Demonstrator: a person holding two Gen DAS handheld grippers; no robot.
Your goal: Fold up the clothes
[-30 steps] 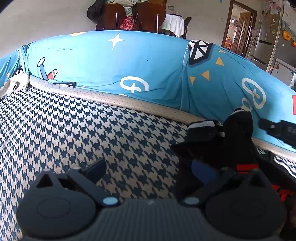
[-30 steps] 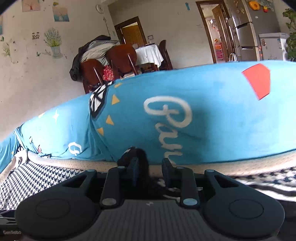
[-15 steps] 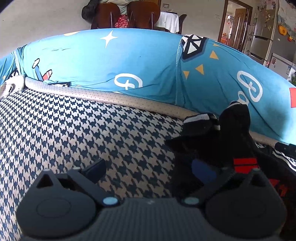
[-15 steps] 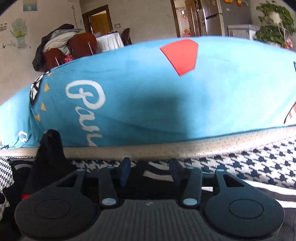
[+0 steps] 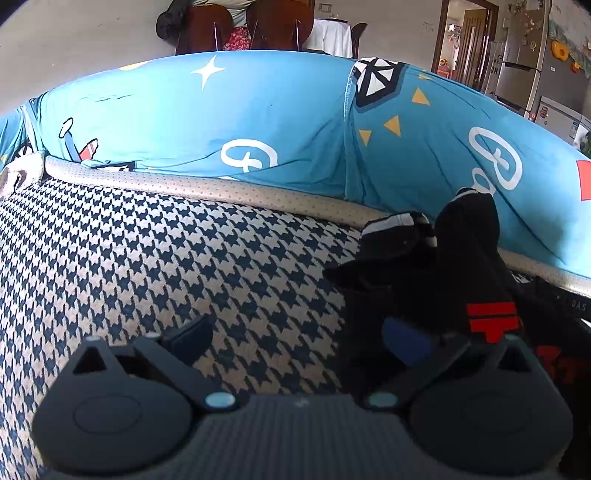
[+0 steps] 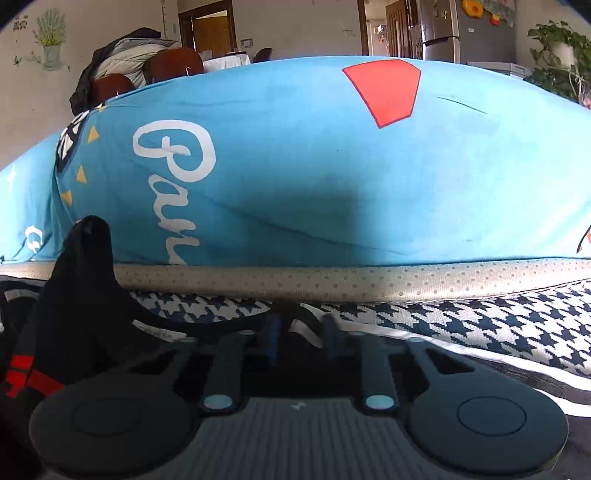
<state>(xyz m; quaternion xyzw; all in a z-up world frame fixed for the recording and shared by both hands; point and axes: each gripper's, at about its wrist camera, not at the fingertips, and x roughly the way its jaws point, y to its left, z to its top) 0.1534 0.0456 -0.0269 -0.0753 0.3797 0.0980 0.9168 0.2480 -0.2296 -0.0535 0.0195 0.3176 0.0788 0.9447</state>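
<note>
A black garment (image 5: 406, 280) with red marks and white stripes lies crumpled on the houndstooth sofa seat (image 5: 147, 258), one part standing up against the backrest. My left gripper (image 5: 295, 336) hangs open just above the seat, its right finger (image 5: 406, 339) against the garment's left edge. In the right wrist view the same garment (image 6: 74, 314) rises at the left and spreads under the tool. My right gripper (image 6: 303, 332) sits low on it, jaws closing with a white-striped fold of the cloth between the pads.
A blue printed cover (image 6: 332, 166) wraps the sofa backrest right behind the garment, above a beige dotted piping strip (image 6: 369, 284). Open houndstooth seat stretches left in the left wrist view. Chairs (image 5: 251, 29), doors and a fridge (image 6: 443, 29) stand far behind.
The right gripper sank and shifted right along the seat, widened, then narrowed onto the garment's striped edge. It left the left wrist view's right edge. The left gripper stayed put.
</note>
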